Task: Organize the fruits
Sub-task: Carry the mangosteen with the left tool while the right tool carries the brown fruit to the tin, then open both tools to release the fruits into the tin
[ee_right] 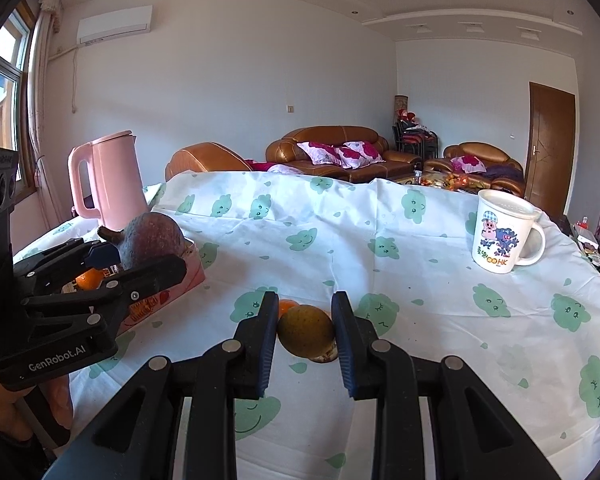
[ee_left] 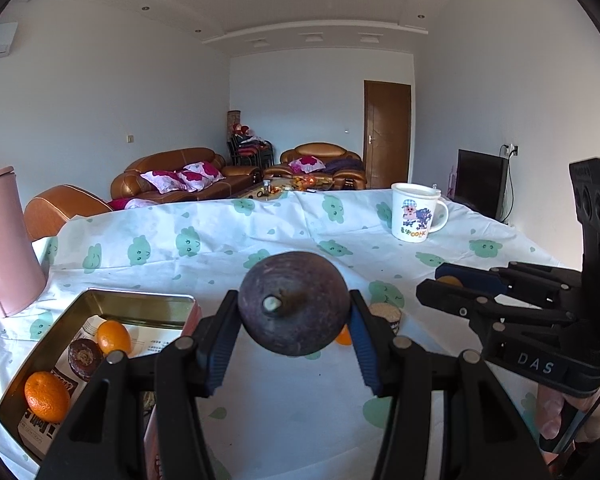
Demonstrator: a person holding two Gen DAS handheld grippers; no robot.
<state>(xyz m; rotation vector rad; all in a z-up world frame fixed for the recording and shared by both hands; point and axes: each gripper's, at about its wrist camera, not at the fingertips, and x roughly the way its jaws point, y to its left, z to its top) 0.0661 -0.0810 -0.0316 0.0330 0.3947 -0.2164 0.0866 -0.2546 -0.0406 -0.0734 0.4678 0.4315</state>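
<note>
Left wrist: my left gripper is clamped on a dark purple fruit, lifted near the tin.
Right gripper: pinching a yellow-green fruit on the worktop.
Done: two oranges already in the tin.
Left: both held fruits, one more orange.

Legible markings: "DAS" in white on the black body of the right claw; "GenRobot.AI" in white on the body of the left claw; "OOHK" in orange beneath the cartoon print on the white mug. Print on the paper in the tin is unreadable.
</note>
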